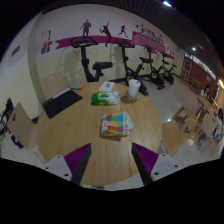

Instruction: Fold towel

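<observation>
A folded towel [117, 124] with pale, multicoloured patches lies on the round wooden table [70, 130], well beyond my fingers. My gripper [112, 162] hangs above the table's near side, open and empty, with a wide gap between the two purple pads [78, 160]. Only bare wood shows between the fingers.
A green packet [104, 98] and a white cup [134, 88] stand at the table's far side. A dark flat thing [62, 102] lies at the far left edge. Exercise bikes [148, 68] stand along the back wall. Chairs [20, 122] stand left and right of the table.
</observation>
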`<state>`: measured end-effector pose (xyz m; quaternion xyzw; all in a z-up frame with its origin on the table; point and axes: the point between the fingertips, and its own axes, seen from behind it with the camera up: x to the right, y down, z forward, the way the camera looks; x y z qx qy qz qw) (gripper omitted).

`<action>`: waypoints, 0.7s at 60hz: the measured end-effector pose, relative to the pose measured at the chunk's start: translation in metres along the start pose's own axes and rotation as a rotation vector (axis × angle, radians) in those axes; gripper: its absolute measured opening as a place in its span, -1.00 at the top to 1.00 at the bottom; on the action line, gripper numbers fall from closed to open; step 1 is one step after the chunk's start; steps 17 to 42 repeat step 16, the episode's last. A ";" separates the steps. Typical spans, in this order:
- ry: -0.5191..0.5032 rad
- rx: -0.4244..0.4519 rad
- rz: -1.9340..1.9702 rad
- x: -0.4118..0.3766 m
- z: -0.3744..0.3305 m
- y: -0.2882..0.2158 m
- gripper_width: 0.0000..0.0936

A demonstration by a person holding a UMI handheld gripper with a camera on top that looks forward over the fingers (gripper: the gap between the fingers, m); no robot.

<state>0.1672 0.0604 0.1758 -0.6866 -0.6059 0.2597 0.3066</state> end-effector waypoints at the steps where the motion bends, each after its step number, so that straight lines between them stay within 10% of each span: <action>1: -0.006 0.002 0.001 -0.002 0.000 0.000 -0.82; 42: -0.003 0.030 0.003 -0.007 -0.002 -0.006 -0.81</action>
